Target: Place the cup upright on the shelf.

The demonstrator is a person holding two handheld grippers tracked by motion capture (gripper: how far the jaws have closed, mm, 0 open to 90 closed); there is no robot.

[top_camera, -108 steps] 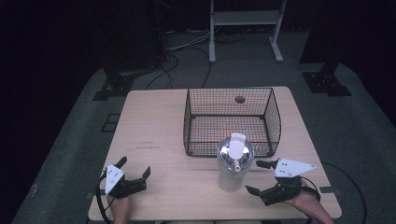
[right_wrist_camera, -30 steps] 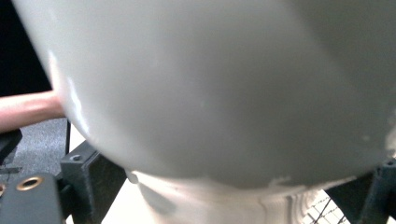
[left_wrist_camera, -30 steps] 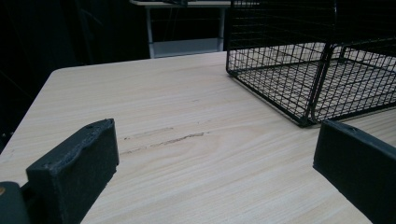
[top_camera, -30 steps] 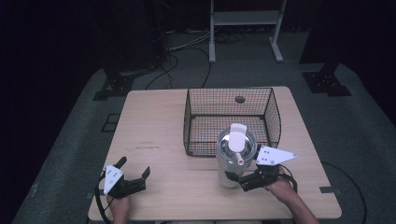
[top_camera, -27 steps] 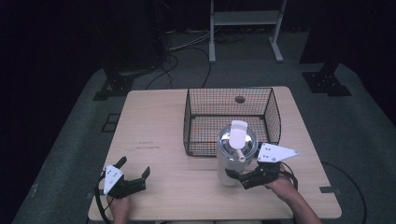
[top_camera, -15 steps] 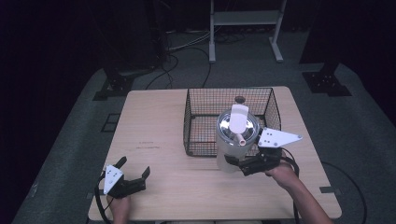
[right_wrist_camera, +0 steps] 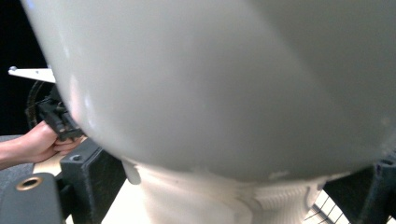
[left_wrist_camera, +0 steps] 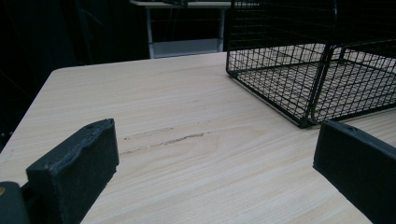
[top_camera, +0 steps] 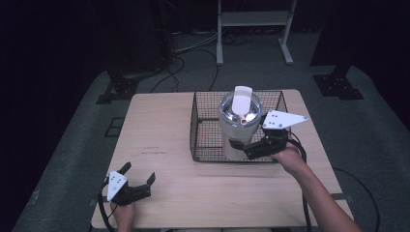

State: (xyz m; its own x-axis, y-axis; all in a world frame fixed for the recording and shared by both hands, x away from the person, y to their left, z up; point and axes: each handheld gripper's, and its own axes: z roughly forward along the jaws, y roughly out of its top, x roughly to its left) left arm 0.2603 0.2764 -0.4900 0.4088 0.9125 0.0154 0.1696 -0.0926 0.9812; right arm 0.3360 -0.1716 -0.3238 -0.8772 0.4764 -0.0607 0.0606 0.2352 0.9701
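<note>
While the right gripper [top_camera: 241,146] clamps the narrow lower part of a pale tumbler [top_camera: 238,126], that tumbler hangs upright above the wire basket [top_camera: 203,140], its base seemingly just over the near part of the basket's mesh floor, though the high view is too dim to say whether it touches. Its jaws press on either side of the tumbler's foot, as the right gripper view shows with the cream-coloured wall [right_wrist_camera: 210,84] bulging close to the camera and the black jaws flanking the ribbed base. The lid faces up, with a white flap [top_camera: 241,100] standing on it. The basket sits on the far right part of the wooden table [top_camera: 159,125].

The left gripper [top_camera: 138,181] rests at the near left corner of the table, well apart from the basket, its jaws spread wide and holding nothing; bare tabletop [left_wrist_camera: 187,140] lies between them, and a basket corner [left_wrist_camera: 308,88] stands ahead to the right.
</note>
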